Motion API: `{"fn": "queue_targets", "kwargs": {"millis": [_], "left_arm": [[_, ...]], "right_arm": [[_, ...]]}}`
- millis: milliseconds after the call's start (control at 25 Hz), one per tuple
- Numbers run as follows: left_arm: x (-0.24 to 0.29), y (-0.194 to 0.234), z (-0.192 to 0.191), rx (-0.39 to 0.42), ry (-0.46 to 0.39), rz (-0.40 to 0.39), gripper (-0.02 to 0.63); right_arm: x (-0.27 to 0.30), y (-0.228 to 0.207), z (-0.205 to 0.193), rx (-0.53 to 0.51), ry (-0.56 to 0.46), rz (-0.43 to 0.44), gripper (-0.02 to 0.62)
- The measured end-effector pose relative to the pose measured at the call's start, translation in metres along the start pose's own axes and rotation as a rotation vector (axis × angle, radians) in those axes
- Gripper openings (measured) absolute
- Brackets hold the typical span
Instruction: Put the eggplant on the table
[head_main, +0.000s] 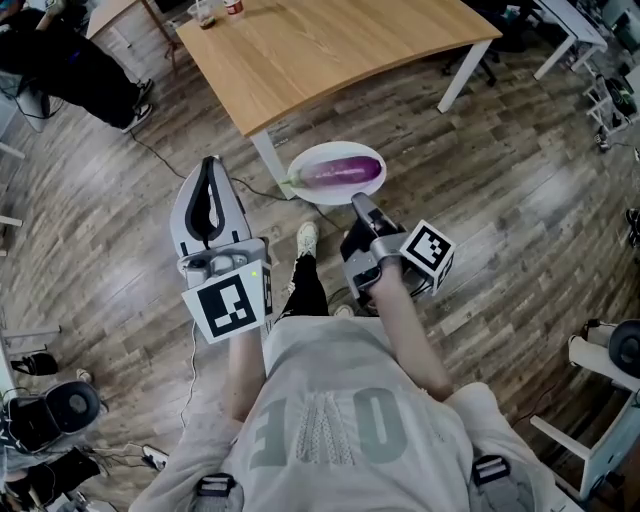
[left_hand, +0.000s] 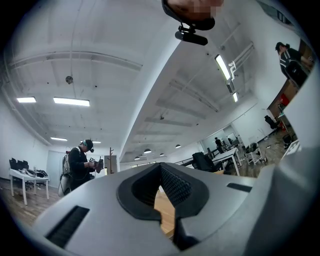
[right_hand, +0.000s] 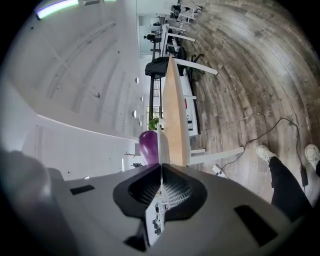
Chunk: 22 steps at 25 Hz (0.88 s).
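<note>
A purple eggplant (head_main: 342, 170) lies on a white plate (head_main: 318, 150) that hangs in the air just in front of the wooden table's (head_main: 320, 50) near edge. My right gripper (head_main: 358, 200) is shut on the plate's near rim. In the right gripper view the plate (right_hand: 161, 145) shows edge-on between the pads, with the eggplant (right_hand: 148, 147) to its left and the table (right_hand: 175, 110) behind. My left gripper (head_main: 210, 165) hangs to the left of the plate, shut with nothing in it. The left gripper view looks upward at the ceiling over that gripper (left_hand: 161, 170).
Two cups (head_main: 218, 10) stand at the table's far corner. A white table leg (head_main: 270, 165) stands close to the plate's left. A person in black (head_main: 60, 60) is at the upper left, a cable (head_main: 165, 160) runs over the wooden floor, and desks and chairs (head_main: 590, 60) stand at the right.
</note>
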<state>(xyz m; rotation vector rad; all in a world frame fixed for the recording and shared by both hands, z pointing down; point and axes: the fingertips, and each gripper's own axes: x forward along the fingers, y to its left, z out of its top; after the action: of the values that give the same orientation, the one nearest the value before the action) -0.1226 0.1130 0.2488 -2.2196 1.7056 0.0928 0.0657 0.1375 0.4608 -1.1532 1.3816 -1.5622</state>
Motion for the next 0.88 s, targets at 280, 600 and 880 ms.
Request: {"fn": "queue_targets", "kwargs": {"millis": [280, 600, 880], "left_arm": [[0.082, 0.011, -0.024, -0.022, 0.009, -0.024, 0.008], [0.17, 0.041, -0.04, -0.038, -0.015, -0.038, 0.008], [0.25, 0.081, -0.059, -0.031, -0.028, -0.049, 0.008]], "right_arm": [[0.068, 0.024, 0.035, -0.027, -0.023, 0.006, 0.026], [0.149, 0.052, 0.061, -0.043, -0.054, 0.02, 0.026], [0.23, 0.078, 0.075, -0.067, -0.074, 0.027, 0.026]]}}
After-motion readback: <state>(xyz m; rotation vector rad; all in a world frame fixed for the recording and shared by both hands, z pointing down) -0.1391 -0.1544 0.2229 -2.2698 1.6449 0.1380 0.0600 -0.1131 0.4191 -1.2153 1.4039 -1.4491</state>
